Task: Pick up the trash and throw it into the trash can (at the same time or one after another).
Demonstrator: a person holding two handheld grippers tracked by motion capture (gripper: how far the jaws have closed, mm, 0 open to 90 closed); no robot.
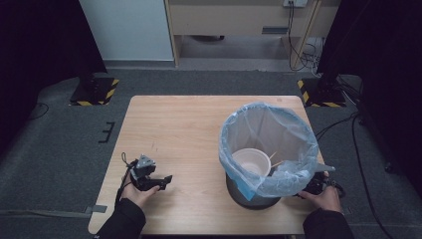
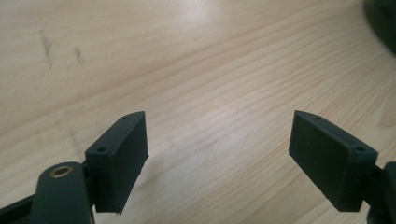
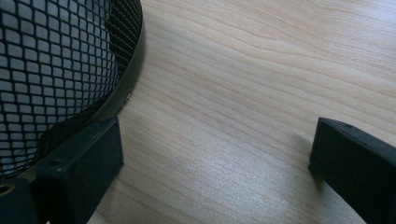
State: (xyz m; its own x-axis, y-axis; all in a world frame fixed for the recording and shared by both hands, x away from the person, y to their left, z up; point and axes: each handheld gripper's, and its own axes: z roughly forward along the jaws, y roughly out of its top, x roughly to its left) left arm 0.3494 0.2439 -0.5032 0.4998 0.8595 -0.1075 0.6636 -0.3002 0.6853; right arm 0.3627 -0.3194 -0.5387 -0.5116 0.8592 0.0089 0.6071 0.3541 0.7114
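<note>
A black mesh bin (image 1: 254,199) lined with a pale blue plastic bag (image 1: 298,130) stands on the right half of the wooden table (image 1: 184,124). Inside it lie a white paper bowl (image 1: 251,162) and thin wooden sticks (image 1: 275,162). My left gripper (image 1: 166,181) rests low over the table's front left. In the left gripper view the left gripper (image 2: 217,154) is open over bare wood. A hand holds my right gripper (image 1: 314,187) at the bin's right foot. The right gripper (image 3: 215,163) is open, one jaw beside the mesh wall (image 3: 56,60); whether it touches is unclear.
The bin's dark base (image 2: 384,21) shows at the top right corner of the left gripper view. Grey carpet surrounds the table, with black stands and yellow-striped bases (image 1: 94,89) at the far corners. Cables (image 1: 358,149) run along the floor on the right.
</note>
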